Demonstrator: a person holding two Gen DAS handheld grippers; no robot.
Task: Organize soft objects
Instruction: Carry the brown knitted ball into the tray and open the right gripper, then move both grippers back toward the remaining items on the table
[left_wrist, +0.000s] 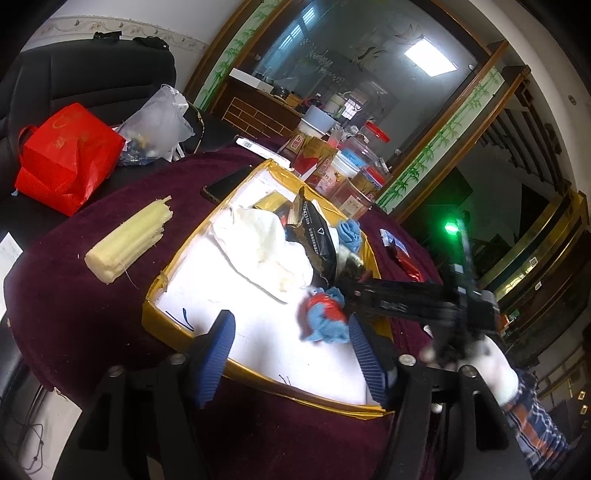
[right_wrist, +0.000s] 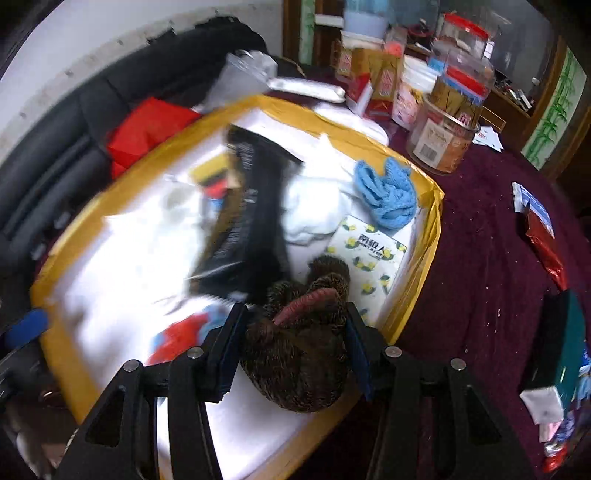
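A shallow white box with gold-taped rim (left_wrist: 162, 321) (right_wrist: 428, 236) lies on the maroon tablecloth. In it lie a white cloth (left_wrist: 269, 236), a black plastic pouch (left_wrist: 317, 229) (right_wrist: 251, 206), a blue knitted piece (left_wrist: 349, 230) (right_wrist: 388, 195) and a red-and-blue soft bundle (left_wrist: 325, 317) (right_wrist: 184, 332). My left gripper (left_wrist: 291, 339) is open and empty above the box's near part. My right gripper (right_wrist: 291, 339) is over the box's near right corner, its pads against a brown furry soft toy (right_wrist: 299, 362). The right gripper also shows in the left wrist view (left_wrist: 354, 291), reaching in from the right.
A pale yellow fibrous bundle (left_wrist: 129, 240) lies on the cloth left of the box. A red bag (left_wrist: 66, 155) and a clear bag (left_wrist: 159, 122) sit on a black sofa behind. Jars and cartons (right_wrist: 439, 110) stand past the box. A red packet (right_wrist: 543, 236) lies at right.
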